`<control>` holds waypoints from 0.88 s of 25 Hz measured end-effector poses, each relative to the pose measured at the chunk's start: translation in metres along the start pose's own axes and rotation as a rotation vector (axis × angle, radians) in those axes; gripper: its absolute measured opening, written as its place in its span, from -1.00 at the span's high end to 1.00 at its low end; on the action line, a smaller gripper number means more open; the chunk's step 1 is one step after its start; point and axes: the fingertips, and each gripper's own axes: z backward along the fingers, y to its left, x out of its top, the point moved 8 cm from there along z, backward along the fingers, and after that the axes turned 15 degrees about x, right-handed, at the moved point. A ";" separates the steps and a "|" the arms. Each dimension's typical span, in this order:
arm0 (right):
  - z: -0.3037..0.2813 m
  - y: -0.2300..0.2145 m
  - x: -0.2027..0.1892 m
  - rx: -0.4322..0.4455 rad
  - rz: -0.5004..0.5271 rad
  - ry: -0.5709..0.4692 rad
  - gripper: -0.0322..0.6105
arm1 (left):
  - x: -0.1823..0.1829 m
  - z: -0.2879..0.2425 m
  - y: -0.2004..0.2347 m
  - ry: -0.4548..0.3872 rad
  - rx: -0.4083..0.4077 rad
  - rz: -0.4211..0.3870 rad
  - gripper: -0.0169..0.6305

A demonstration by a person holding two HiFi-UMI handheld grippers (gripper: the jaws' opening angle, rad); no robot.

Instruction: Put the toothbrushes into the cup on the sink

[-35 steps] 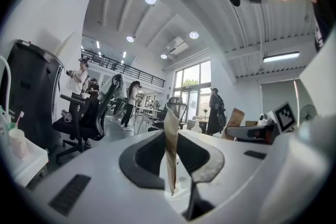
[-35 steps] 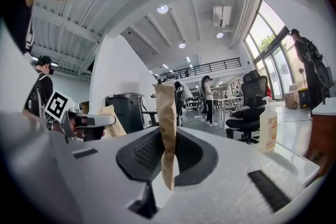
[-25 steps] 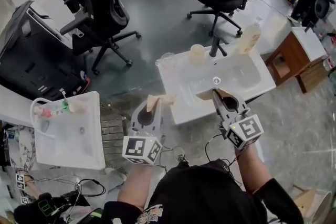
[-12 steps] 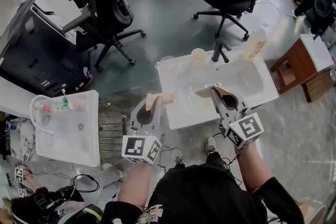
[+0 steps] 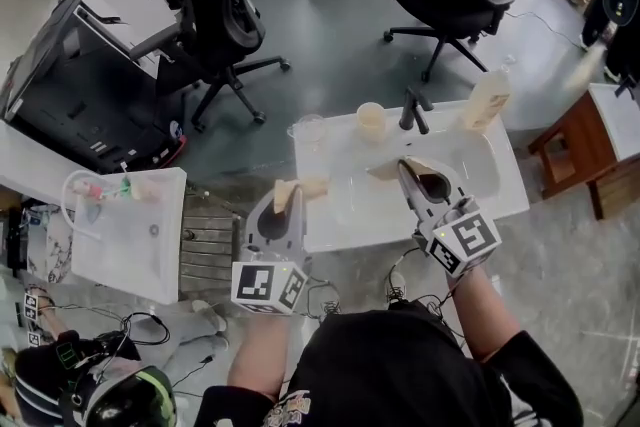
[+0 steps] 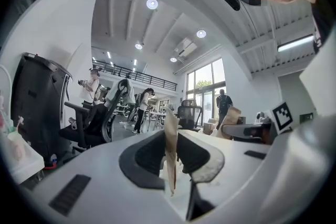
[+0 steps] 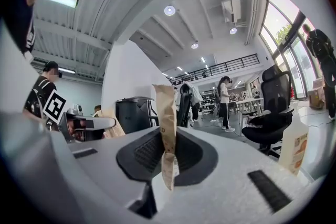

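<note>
The person holds both bare forearms forward from the body, the left forearm (image 5: 258,347) nearly straight ahead and the right forearm (image 5: 482,310) angled inward, each gripper's marker cube facing up toward the head. The left gripper (image 5: 288,199) has its jaws drawn close on a tan paper strip (image 6: 170,144) that stands upright between the pads. The right gripper (image 5: 408,171), level with it and well apart to its side, pinches a second tan paper strip (image 7: 167,128) in the same way.
</note>
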 end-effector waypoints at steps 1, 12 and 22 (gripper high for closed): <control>0.001 -0.004 0.000 0.008 0.000 -0.003 0.76 | -0.001 -0.001 -0.004 -0.004 0.007 -0.002 0.76; -0.002 -0.031 -0.001 0.062 -0.002 -0.001 0.76 | -0.002 -0.009 -0.023 0.005 0.047 -0.018 0.76; -0.028 -0.031 0.002 0.054 0.007 0.012 0.76 | -0.002 -0.016 -0.002 0.017 0.028 -0.010 0.76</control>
